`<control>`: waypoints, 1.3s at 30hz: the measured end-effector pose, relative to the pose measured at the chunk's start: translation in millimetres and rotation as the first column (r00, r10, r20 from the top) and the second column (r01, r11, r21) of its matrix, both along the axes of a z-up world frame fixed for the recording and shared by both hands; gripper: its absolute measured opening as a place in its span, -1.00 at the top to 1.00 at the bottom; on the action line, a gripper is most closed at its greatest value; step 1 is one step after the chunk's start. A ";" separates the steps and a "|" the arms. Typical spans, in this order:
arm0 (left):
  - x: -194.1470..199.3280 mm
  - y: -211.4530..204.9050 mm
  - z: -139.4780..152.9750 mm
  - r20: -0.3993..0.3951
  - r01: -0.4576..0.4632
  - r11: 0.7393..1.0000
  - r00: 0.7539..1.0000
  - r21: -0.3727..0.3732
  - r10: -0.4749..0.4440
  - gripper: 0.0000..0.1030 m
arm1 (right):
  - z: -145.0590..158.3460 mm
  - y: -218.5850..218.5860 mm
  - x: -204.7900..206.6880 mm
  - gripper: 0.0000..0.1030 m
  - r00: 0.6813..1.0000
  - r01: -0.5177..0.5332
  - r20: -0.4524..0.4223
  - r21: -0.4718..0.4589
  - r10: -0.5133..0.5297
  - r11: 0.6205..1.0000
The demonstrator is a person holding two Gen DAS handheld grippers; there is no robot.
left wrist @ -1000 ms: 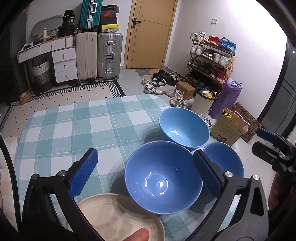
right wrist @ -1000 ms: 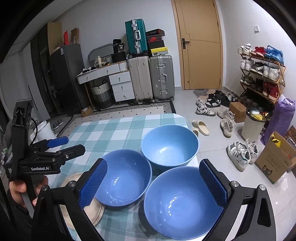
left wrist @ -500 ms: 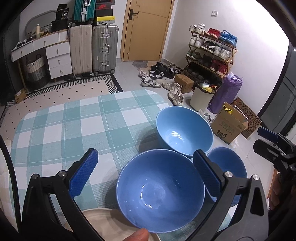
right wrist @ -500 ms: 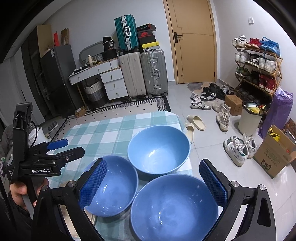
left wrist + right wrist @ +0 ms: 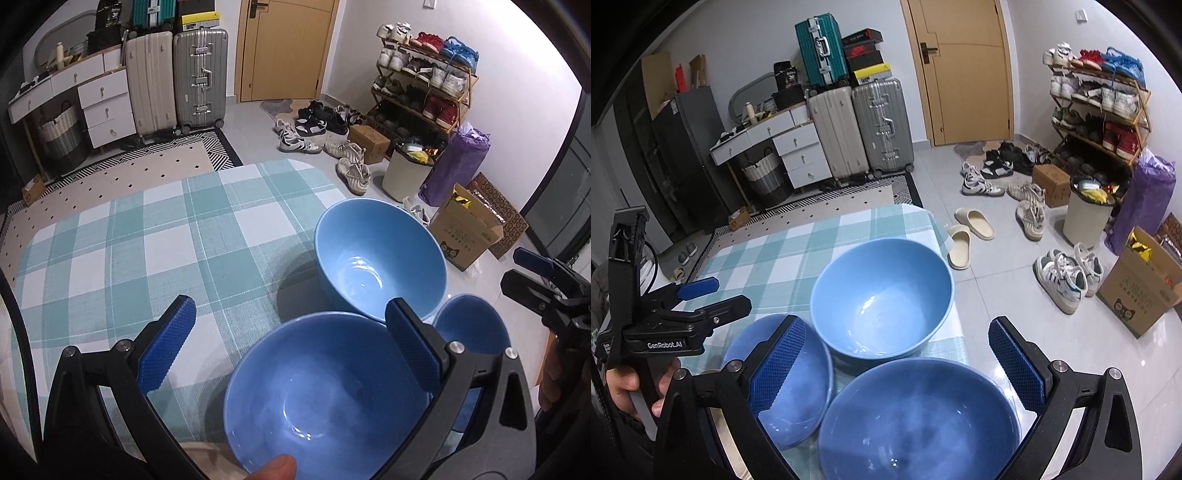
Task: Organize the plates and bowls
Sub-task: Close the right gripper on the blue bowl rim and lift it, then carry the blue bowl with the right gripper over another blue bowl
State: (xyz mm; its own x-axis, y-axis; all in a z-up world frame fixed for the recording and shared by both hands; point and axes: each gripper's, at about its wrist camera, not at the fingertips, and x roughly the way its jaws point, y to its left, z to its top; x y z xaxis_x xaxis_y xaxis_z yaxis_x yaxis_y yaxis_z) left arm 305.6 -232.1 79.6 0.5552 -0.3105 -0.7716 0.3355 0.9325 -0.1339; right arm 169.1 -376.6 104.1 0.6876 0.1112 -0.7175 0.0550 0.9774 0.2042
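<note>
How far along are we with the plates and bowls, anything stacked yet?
Done: nothing is nested yet; three blue bowls sit separately on the checked tablecloth. In hand: nothing. The left gripper is open around the near-left bowl, the right gripper open over the near-right bowl. Left: close, lift and nest them, perhaps with the far bowl; the beige plate is barely visible.

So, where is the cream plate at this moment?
Left wrist view shows only a sliver of the cream plate at the bottom edge, on the checked tablecloth, mostly hidden under the nearest blue bowl.
</note>
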 end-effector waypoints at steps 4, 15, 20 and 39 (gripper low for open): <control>12.9 -4.8 -8.1 -0.015 -0.001 1.000 1.000 0.003 0.001 -0.99 | -6.2 -6.6 10.9 -0.97 1.000 0.008 -0.014 0.005 -0.008 1.000; 50.3 -27.2 -33.8 -0.062 0.004 1.000 0.998 0.028 -0.002 -0.99 | -36.4 -23.2 41.7 -0.97 0.995 0.037 -0.093 -0.005 -0.038 0.999; 62.3 -40.2 -46.5 -0.087 0.018 0.999 0.996 0.042 -0.015 -0.99 | -47.0 -25.8 54.9 -0.97 0.993 0.031 -0.116 0.001 -0.031 1.000; 84.6 -59.9 -75.3 -0.136 0.043 0.997 0.990 0.056 -0.036 -0.57 | -81.5 -18.4 87.3 -0.18 0.981 -0.031 -0.190 0.050 0.040 0.998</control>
State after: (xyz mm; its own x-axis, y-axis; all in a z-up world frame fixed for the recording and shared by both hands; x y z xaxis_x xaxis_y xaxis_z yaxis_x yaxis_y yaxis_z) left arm 390.3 -292.0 4.4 0.4327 -0.2823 -0.8562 0.3548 0.9264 -0.1262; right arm 256.5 -395.0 22.6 0.5333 0.1693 -0.8288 0.0626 0.9692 0.2383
